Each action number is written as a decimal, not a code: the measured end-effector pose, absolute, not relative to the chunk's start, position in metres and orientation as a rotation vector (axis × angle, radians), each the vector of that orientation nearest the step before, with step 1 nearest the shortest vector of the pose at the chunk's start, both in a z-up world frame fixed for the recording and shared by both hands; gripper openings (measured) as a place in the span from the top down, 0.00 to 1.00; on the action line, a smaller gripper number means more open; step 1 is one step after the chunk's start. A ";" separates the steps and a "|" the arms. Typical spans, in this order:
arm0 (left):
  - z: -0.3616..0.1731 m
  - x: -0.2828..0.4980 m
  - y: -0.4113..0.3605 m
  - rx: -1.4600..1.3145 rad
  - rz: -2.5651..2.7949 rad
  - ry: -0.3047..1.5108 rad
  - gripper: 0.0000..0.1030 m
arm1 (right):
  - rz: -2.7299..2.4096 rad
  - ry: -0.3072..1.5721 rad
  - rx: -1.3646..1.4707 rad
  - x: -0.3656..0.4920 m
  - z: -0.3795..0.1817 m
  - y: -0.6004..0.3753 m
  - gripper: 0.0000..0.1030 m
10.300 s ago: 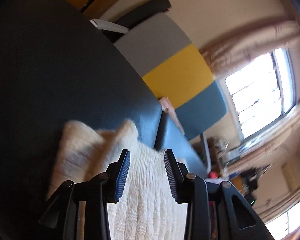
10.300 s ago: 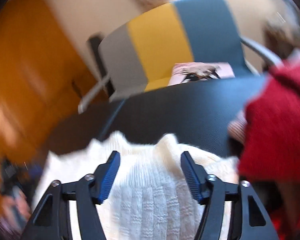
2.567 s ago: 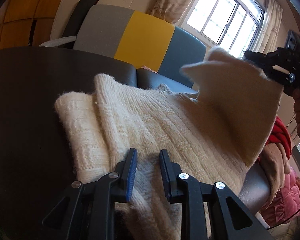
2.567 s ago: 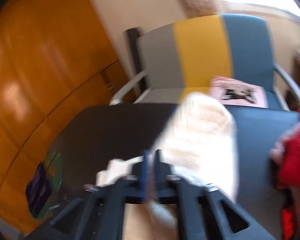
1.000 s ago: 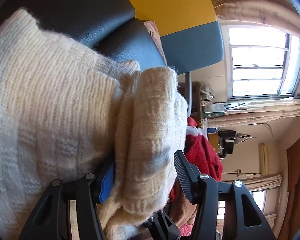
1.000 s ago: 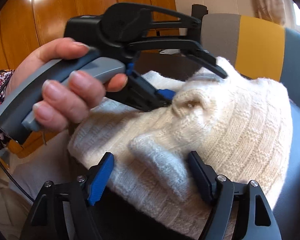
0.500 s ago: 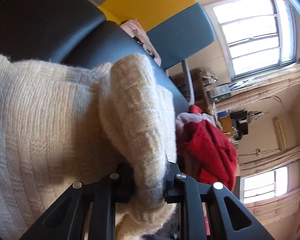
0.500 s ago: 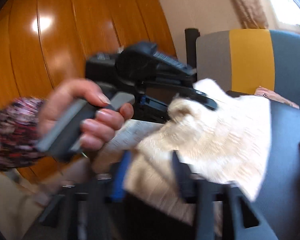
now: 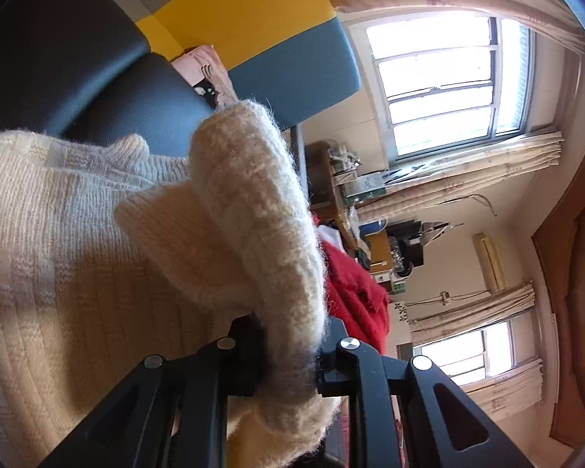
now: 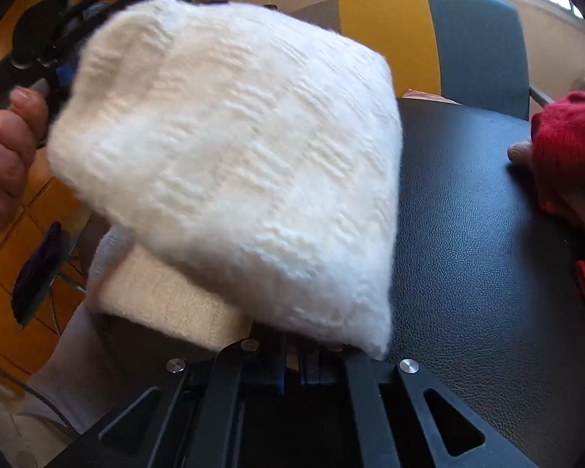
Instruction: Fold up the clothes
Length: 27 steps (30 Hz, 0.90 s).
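Each tool, left (image 9: 288, 355) and right (image 10: 290, 370), is clamped on the raised cream sweater's (image 10: 234, 163) near edge.

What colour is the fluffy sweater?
Cream white sweater, seen best from the right wrist view.

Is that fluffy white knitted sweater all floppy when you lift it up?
Probably floppy: the fluffy white knitted sweater sags between the right gripper and left gripper. Its thick fold bunches softly, so it likely squashes. The fuzzy knit probably isn't slippery.

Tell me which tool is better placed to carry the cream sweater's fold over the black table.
Probably the right tool: shut on the cream sweater, with bare black table directly ahead. The left tool, closing, pinches a bunched fold.
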<state>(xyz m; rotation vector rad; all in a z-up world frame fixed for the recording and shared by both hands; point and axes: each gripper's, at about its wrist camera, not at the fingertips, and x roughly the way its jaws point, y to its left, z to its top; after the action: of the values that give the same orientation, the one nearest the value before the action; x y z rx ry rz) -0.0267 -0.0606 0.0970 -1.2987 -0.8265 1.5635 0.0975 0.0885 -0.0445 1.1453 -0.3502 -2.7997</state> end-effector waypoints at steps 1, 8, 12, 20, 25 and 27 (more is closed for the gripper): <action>0.098 -0.025 -0.067 -1.296 1.559 -0.843 0.83 | -2.806 -0.323 1.160 0.098 -0.043 0.086 0.97; 0.111 -0.013 -0.123 -1.257 1.601 -0.866 0.84 | -2.840 0.062 1.230 0.097 -0.038 0.054 0.94; 0.103 -0.008 -0.173 -1.252 1.673 -0.888 0.84 | -2.811 0.287 1.263 0.097 -0.042 0.034 0.94; 0.056 0.007 -0.248 -1.292 1.854 -0.856 0.85 | -2.727 0.548 1.272 0.103 -0.041 0.013 0.94; 0.007 0.011 -0.264 -1.366 1.959 -0.761 0.84 | -2.678 0.574 1.262 0.111 -0.042 0.012 0.94; -0.006 0.007 -0.276 -1.317 1.923 -0.925 0.84 | -2.647 0.628 1.248 0.114 -0.043 0.007 0.94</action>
<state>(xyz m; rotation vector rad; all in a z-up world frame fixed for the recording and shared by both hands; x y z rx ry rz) 0.0072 -0.2765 -0.0055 -1.3173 -0.9250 1.9234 0.1144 0.0069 -0.0429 1.2479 0.6279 -2.6471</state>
